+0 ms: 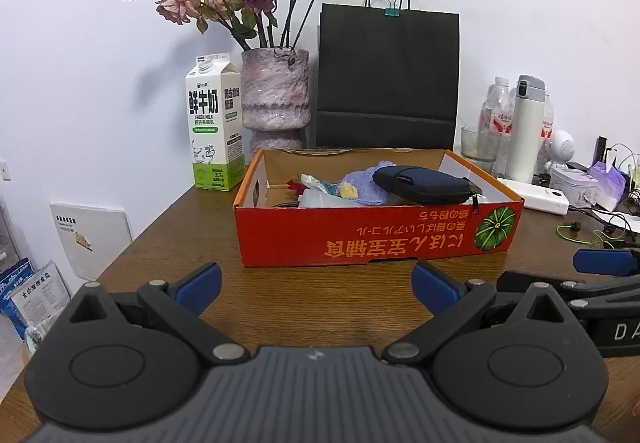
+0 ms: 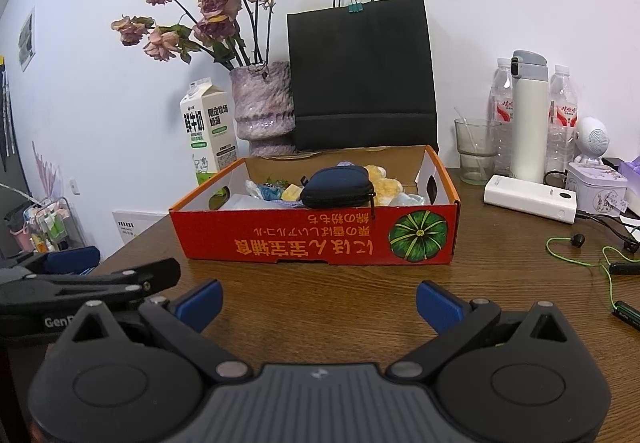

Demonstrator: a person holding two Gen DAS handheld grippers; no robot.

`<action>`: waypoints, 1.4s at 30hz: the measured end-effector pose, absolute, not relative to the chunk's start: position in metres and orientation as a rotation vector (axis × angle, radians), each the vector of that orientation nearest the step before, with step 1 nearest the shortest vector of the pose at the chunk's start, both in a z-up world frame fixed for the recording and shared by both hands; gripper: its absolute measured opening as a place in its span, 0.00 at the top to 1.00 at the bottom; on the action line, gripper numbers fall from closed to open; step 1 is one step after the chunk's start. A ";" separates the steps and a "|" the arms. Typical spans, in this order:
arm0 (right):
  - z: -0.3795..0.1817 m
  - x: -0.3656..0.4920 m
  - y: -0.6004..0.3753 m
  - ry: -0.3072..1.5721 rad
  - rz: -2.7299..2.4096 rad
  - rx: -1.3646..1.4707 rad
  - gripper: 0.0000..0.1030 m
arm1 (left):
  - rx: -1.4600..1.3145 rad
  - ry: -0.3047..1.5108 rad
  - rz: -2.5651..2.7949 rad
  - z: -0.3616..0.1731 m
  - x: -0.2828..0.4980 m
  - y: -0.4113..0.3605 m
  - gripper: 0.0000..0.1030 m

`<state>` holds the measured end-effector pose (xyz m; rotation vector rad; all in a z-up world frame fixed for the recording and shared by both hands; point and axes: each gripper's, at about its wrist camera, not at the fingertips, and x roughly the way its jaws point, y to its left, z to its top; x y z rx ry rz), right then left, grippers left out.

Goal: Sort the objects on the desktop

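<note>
A red cardboard box (image 1: 360, 239) stands on the brown wooden table (image 1: 320, 303); it also shows in the right wrist view (image 2: 304, 239). Inside lie a dark blue zip pouch (image 1: 424, 185) (image 2: 338, 187), a lilac cloth (image 1: 368, 181), a yellow plush item (image 2: 386, 183) and small packets. My left gripper (image 1: 316, 283) is open and empty, hovering over the table in front of the box. My right gripper (image 2: 320, 303) is open and empty, also in front of the box, to the right of the left one.
Behind the box stand a milk carton (image 1: 214, 123), a vase of dried roses (image 1: 276, 95) and a black paper bag (image 1: 386, 75). At right are a white thermos (image 2: 528, 115), water bottles (image 2: 562, 115), a glass (image 2: 476, 151), a white power bank (image 2: 528, 197), a tin (image 2: 596, 187) and green earphones (image 2: 580, 243).
</note>
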<state>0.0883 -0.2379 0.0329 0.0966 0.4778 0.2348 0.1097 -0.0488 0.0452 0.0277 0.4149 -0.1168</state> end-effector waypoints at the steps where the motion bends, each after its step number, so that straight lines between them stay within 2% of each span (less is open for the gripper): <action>1: 0.033 0.088 -0.238 0.479 0.235 0.095 0.00 | 0.026 0.416 -0.116 0.045 0.110 -0.048 0.00; 42: 0.032 0.089 -0.237 0.483 0.238 0.090 0.00 | 0.031 0.430 -0.112 0.044 0.111 -0.048 0.00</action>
